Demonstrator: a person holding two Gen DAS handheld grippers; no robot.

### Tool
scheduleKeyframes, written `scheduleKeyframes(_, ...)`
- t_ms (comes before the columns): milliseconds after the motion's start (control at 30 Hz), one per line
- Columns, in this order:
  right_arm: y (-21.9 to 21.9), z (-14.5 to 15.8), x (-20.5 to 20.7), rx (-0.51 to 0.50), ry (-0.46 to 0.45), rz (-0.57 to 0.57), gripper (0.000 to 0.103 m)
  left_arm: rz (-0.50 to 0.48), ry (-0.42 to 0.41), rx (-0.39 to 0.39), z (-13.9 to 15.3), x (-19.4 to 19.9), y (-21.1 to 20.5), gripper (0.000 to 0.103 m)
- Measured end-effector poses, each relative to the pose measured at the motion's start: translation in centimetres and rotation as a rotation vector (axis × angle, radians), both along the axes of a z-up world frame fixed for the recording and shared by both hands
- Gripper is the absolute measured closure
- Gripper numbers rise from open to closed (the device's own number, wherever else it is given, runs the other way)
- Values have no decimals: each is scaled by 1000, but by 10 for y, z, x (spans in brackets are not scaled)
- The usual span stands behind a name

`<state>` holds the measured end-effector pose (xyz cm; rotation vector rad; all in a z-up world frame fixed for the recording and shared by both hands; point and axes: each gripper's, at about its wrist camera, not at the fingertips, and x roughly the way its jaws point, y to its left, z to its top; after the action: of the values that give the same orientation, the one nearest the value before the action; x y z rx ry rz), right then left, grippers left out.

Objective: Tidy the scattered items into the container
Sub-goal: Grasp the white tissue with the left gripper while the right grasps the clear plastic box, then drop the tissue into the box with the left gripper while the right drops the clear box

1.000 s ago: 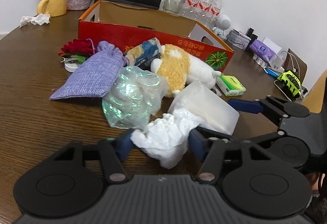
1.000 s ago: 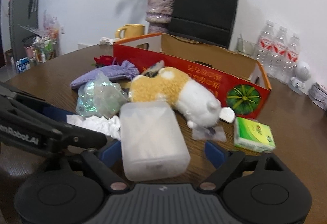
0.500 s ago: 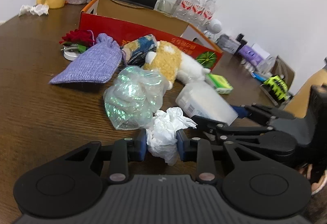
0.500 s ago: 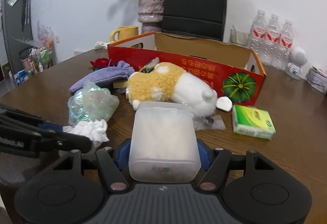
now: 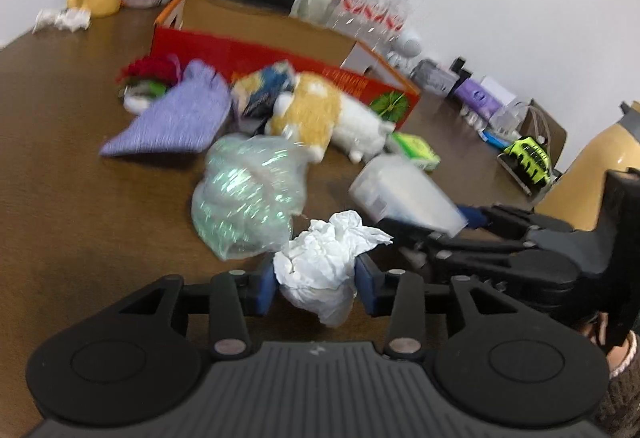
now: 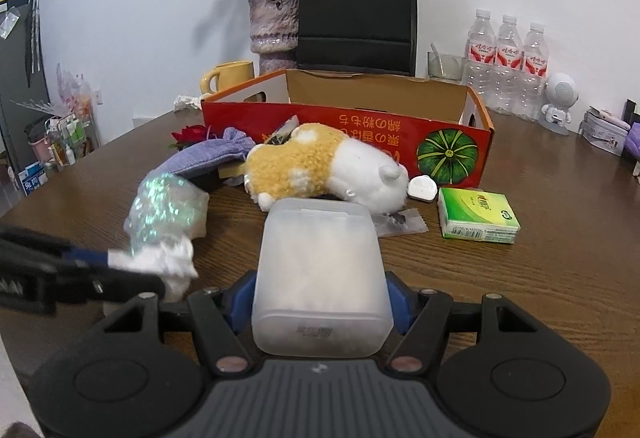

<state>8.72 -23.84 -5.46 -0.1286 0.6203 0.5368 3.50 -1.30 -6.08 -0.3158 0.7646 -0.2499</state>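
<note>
Between the blue pads of the left gripper (image 5: 315, 288) sits a crumpled white tissue (image 5: 326, 265), pinched from both sides, and the right gripper (image 6: 320, 302) has its jaws closed on a frosted plastic box (image 6: 320, 278), so two items are in hand, neither yet delivered. Just beyond the jaws lies an iridescent plastic bag (image 5: 248, 198), then a plush toy (image 6: 324, 166), a purple pouch (image 5: 176, 122), a green tissue pack (image 6: 478, 216), a small white case (image 6: 421, 189) and a red flower (image 6: 191, 134), all scattered on the surface (image 6: 540, 278). Farther back stands the red cardboard box (image 6: 360, 130), open-topped; no item shows inside it from here, so the tidying looks barely begun.
</note>
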Motion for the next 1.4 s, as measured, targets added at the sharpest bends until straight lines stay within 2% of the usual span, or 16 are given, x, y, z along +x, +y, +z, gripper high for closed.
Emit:
scheduleKeyframes(67, -2, 1, -3, 4, -2, -5, 38, 7, -2, 7, -3, -3, 0, 54)
scheduleKeyframes(133, -4, 1, -6, 7, 0, -12, 38, 2, -8, 22, -3, -7, -3, 56)
scheduleKeyframes(200, -7, 1, -10, 8, 3, -19, 38, -14, -13, 36, -3, -11, -6, 72)
scheduleKeyframes(267, -9, 1, -13, 11, 3, -25, 38, -42, -24, 36, -2, -16, -8, 75)
scheduleKeyframes(433, -13, 10, -20, 26, -21, -35, 38, -51, -138, 51, 20, -27, -7, 76)
scheduleKeyframes(567, -12, 30, -18, 44, -74, -36, 39, -20, -235, 70, 48, -16, 0, 76)
scheduleKeyframes(700, -8, 58, -4, 59, -138, -51, 39, 13, -311, 90, 77, 12, 6, 75)
scheduleKeyframes(867, 7, 86, 34, 72, -190, -78, 39, 39, -348, 92, 96, 62, 12, 75)
scheduleKeyframes(1000, 23, 93, 79, 71, -183, -95, 39, 53, -342, 96, 97, 109, 16, 75)
scheduleKeyframes(1200, 45, 84, 146, 57, -155, -121, 39, 83, -305, 96, 83, 173, 28, 75)
scheduleKeyframes(1300, 53, 76, 172, 36, -136, -126, 39, 96, -274, 104, 72, 196, 30, 70)
scheduleKeyframes(1333, 55, 74, 179, 28, -130, -129, 39, 98, -258, 112, 68, 203, 31, 61)
scheduleKeyframes(1367, 56, 71, 185, 24, -126, -133, 38, 96, -244, 126, 65, 210, 30, 40)
scheduleKeyframes(1400, 57, 68, 190, 21, -117, -142, 38, 92, -227, 151, 61, 216, 29, 31)
